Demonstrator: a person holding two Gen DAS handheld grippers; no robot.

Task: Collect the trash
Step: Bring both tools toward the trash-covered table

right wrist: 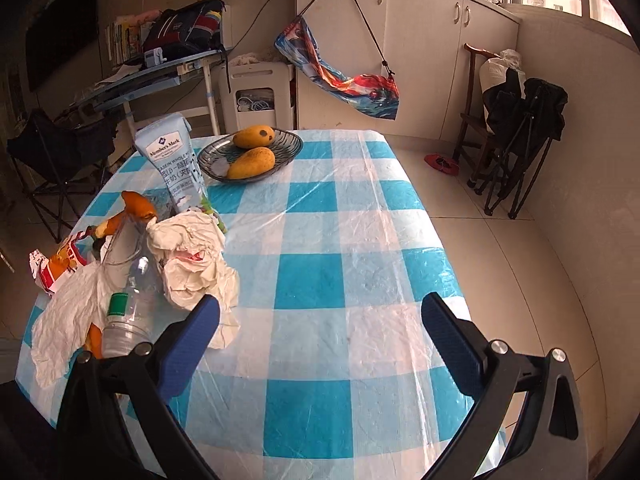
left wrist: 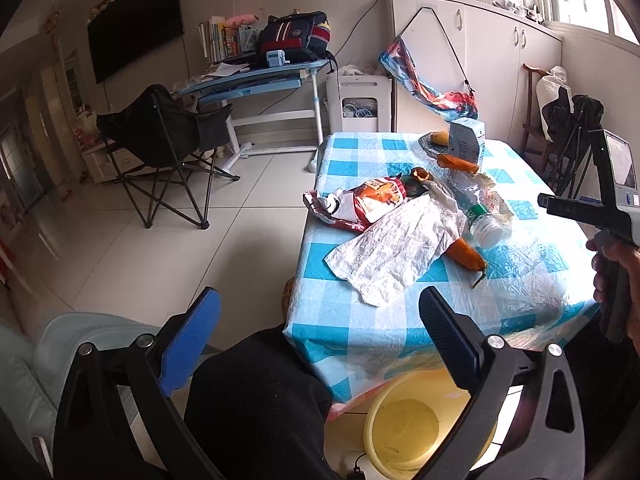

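A heap of trash lies on the blue-checked table: a flat crumpled paper towel, a clear plastic bottle, a red-orange snack bag, crumpled tissue, orange peel pieces and a milk carton. My left gripper hangs open off the table's near corner, above a yellow bin. My right gripper is open over the table, its left finger by the tissue. Neither holds anything.
A glass bowl with two mangoes sits at the table's far end. A hand holds the other gripper at the right. A black folding chair, a desk and white cabinets stand beyond. Dark cloth lies below.
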